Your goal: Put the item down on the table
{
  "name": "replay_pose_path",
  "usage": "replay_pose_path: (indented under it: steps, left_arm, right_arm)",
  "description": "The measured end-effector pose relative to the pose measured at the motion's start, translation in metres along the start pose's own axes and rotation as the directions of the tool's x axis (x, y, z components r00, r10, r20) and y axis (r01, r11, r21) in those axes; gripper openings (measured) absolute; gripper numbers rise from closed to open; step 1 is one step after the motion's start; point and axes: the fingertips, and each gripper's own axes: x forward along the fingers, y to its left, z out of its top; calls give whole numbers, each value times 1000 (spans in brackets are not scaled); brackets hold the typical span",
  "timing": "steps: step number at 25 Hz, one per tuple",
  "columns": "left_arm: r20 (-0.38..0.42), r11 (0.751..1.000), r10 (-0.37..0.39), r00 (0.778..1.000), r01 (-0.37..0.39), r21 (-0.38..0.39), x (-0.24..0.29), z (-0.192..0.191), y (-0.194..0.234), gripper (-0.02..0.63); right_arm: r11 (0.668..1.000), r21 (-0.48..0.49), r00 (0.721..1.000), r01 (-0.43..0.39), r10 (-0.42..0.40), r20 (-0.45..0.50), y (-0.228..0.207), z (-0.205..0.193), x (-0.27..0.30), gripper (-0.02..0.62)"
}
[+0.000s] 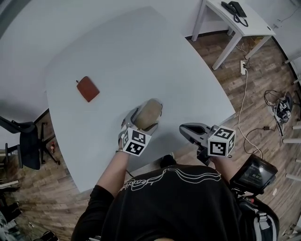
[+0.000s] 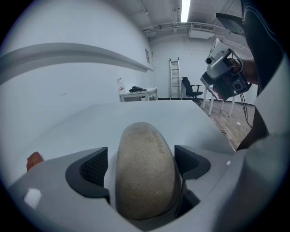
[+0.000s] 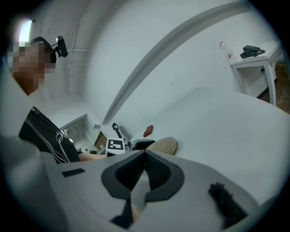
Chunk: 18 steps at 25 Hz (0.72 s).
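Observation:
A tan, rounded oblong item (image 1: 148,114) lies on the white table (image 1: 117,52) near its front edge. My left gripper (image 1: 148,111) straddles it. In the left gripper view the item (image 2: 145,174) fills the space between the two dark pads (image 2: 93,167), with a thin gap showing on each side, so the jaws stand open around it. My right gripper (image 1: 188,128) hovers off the table's front right edge, shut and empty, its pads (image 3: 154,170) meeting in a V. From there the item (image 3: 165,146) and the left gripper (image 3: 136,145) show to the left.
A small brown wallet (image 1: 88,88) lies on the table to the far left of the item. A white side desk (image 1: 240,21) with a phone (image 1: 235,8) stands at the back right. An office chair (image 1: 28,141) is at the left; cables (image 1: 282,106) lie on the wooden floor.

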Motion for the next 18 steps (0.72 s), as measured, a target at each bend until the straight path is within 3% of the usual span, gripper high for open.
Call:
replay_pose_path:
  steps: [4, 10, 16, 18]
  left_arm:
    - [67, 1000, 8, 998, -6, -28, -29, 6, -4, 471]
    - [96, 997, -38, 995, 45, -63, -88, 18, -30, 447]
    - [217, 970, -142, 966, 180, -165, -177, 40, -94, 286]
    - [272, 958, -138, 952, 198, -209, -209, 47, -108, 164]
  right_arm:
    - [999, -34, 1000, -19, 19, -1, 25, -11, 1, 9]
    - [994, -95, 998, -57, 60, 31, 71, -16, -7, 9]
    - [986, -152, 994, -70, 82, 71, 132, -38, -30, 9]
    - [983, -171, 992, -73, 89, 86, 153, -45, -38, 9]
